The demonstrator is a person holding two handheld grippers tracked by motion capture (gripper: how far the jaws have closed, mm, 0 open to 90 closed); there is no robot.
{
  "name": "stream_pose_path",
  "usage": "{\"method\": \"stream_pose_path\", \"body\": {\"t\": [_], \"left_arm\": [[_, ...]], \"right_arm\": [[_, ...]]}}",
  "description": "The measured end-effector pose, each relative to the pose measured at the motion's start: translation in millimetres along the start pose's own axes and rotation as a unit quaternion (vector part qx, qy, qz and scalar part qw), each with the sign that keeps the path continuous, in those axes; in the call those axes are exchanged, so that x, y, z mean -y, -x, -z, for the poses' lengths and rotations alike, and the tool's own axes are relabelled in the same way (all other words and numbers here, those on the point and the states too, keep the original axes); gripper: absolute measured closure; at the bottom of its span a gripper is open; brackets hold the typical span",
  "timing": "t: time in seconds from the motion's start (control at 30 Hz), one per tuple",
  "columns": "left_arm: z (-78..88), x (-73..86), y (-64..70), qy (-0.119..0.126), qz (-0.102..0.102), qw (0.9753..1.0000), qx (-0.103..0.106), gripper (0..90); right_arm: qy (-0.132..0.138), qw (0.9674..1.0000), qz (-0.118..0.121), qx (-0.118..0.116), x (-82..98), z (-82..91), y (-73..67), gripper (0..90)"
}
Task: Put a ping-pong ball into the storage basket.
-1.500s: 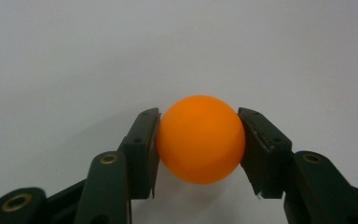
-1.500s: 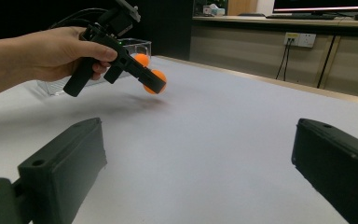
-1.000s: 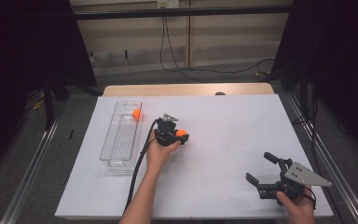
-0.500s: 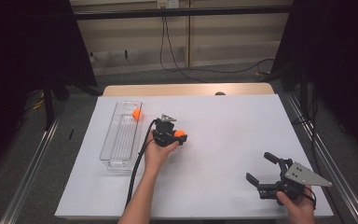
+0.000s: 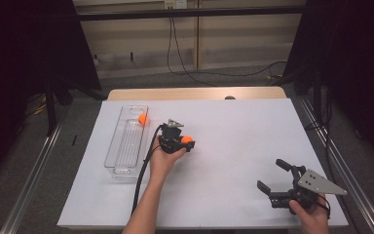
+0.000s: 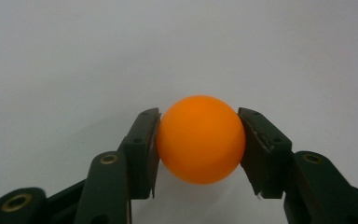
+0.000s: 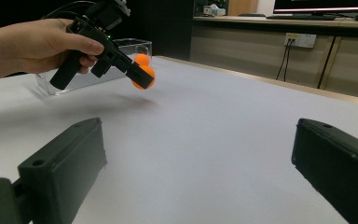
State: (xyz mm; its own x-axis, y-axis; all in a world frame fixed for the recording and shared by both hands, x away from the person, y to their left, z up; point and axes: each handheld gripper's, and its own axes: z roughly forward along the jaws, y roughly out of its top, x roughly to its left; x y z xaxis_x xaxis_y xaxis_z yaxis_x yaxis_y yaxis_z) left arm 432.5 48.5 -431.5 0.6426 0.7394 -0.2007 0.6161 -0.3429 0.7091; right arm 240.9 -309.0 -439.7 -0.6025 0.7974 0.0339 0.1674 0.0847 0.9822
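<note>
High view: white table (image 5: 233, 146) takes most of the frame, with a long clear tray (image 5: 125, 141) lying on its left part, long side running away from the person. Left forearm comes in from the bottom edge and angles up toward table centre; left hand (image 5: 164, 158) wraps the grip from below and behind, with the cable trailing back along the arm. Left gripper (image 5: 189, 142) sits just right of the tray and points toward the table's right side. Right hand (image 5: 310, 214) is low at the bottom right corner, near the table's front edge, holding the right gripper (image 5: 273, 175) pointed up and left toward the table middle, grey plate on top.

Right gripper view: its two black jaws stand wide apart with bare table between them, nothing held. Farther off, the left hand (image 7: 42, 46) holds its gripper tilted down, fingers curled round the handle, ball (image 7: 143, 77) at the tip and clear of the table, shadow underneath.

Left gripper view: jaws closed on the orange ball (image 6: 200, 139), one pad pressing each side, white table behind it.

Second ball (image 5: 143, 118), also orange, lies inside the tray at its far end, well apart from the held one.
</note>
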Motion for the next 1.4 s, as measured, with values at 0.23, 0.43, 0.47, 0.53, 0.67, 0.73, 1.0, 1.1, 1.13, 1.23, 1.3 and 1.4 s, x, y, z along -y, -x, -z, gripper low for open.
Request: {"method": "stream_pose_path", "body": {"t": [0.23, 0.43, 0.47, 0.53, 0.67, 0.73, 1.0, 1.1, 1.13, 1.23, 1.3, 1.4], "left_arm": [[5.5, -1.1, -0.6, 0.003, -0.001, 1.0, -0.001, 51.0], [12.6, -1.5, -3.3, 0.003, -0.001, 1.0, -0.001, 51.0], [12.6, -1.5, -3.3, 0.003, -0.001, 1.0, -0.001, 51.0], [14.5, -1.4, -4.4, 0.005, 0.002, 1.0, -0.002, 51.0], [17.7, -1.4, -6.9, 0.008, 0.004, 0.9999, -0.005, 51.0], [18.6, -1.4, -7.7, 0.008, 0.004, 0.9999, -0.004, 51.0], [21.5, -1.3, -9.6, 0.009, 0.003, 0.9999, -0.012, 51.0], [22.4, -1.5, -9.7, 0.012, 0.005, 0.9999, -0.011, 51.0], [23.1, -1.6, -9.9, 0.012, 0.006, 0.9999, -0.01, 51.0], [25.1, -1.8, -11.7, 0.012, 0.006, 0.9999, -0.01, 51.0], [26.6, -1.7, -12.5, 0.014, 0.007, 0.9998, -0.01, 51.0], [28.4, -1.6, -13.5, 0.014, 0.009, 0.9998, -0.01, 51.0]], "right_arm": [[0.0, 1.0, 0.0, 0.0, -0.1, -0.1, -0.1, 2.3], [0.0, 1.0, 0.0, -0.001, -0.1, 0.0, -0.3, 2.4], [0.0, 1.0, 0.0, -0.001, -0.1, 0.0, -0.3, 2.4], [0.0, 1.0, -0.001, -0.001, -0.1, 0.0, -0.4, 2.3], [-0.001, 1.0, 0.0, -0.001, 0.0, -0.3, -0.6, 2.3], [-0.001, 1.0, -0.002, -0.001, 0.0, -0.3, -1.0, 2.3], [-0.001, 1.0, -0.003, -0.001, 0.0, -0.2, -0.9, 2.3], [-0.001, 1.0, -0.003, -0.001, 0.1, -0.2, -0.9, 2.4], [-0.001, 1.0, -0.003, -0.001, 0.1, -0.2, -0.9, 2.4], [0.0, 1.0, -0.002, -0.001, 0.0, -0.1, -0.9, 2.4], [-0.001, 1.0, -0.003, -0.001, 0.0, -0.1, -0.9, 2.3], [0.0, 1.0, -0.001, -0.001, -0.1, -0.2, -0.8, 2.3]]}}
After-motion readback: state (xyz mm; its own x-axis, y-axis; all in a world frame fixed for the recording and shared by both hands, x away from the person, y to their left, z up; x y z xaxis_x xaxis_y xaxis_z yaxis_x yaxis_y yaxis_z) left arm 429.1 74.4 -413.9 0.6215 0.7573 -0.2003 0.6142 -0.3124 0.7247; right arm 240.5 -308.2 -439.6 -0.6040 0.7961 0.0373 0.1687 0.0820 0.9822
